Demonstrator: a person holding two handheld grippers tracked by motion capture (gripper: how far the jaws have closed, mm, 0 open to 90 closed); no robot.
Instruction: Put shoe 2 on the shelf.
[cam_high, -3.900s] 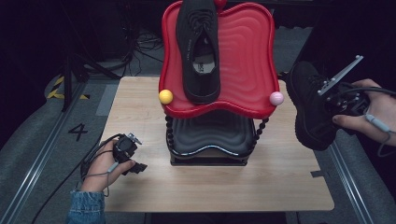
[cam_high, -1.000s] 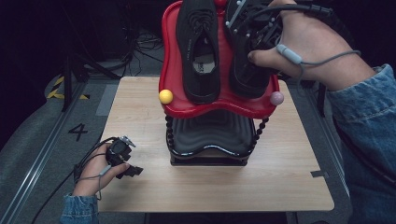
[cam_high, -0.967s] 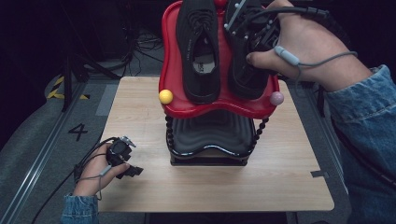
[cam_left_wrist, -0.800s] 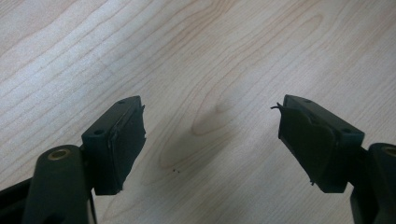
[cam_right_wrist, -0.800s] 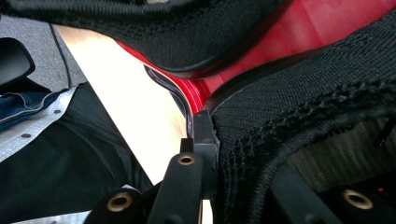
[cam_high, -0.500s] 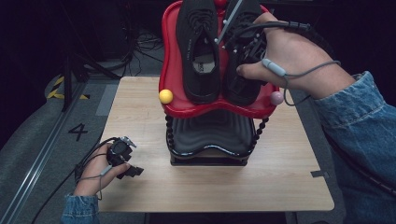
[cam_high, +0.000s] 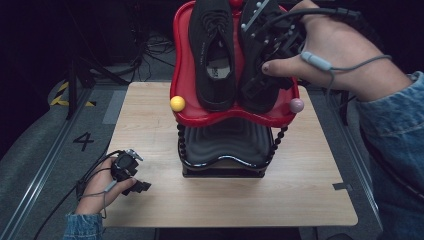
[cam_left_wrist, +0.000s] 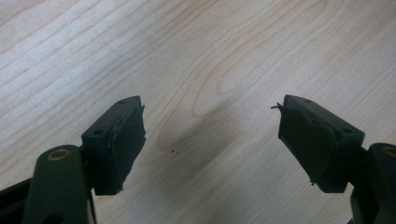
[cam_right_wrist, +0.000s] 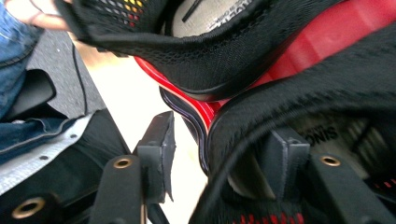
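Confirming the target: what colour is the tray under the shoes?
Red tray, clearest in the high view.

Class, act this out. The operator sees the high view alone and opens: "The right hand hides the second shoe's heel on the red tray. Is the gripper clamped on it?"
Observer: No. In the right gripper view the right gripper has just been opening. The heel wall of the second shoe is between its jaws, but the outer pad stands apart from it.
Operator: Where is the other jaw?
Observer: Inside the shoe's opening, over the printed insole.
Operator: And the left gripper, anything in it?
Observer: Nothing. The left gripper view shows the left gripper wide open over the bare wooden tabletop.
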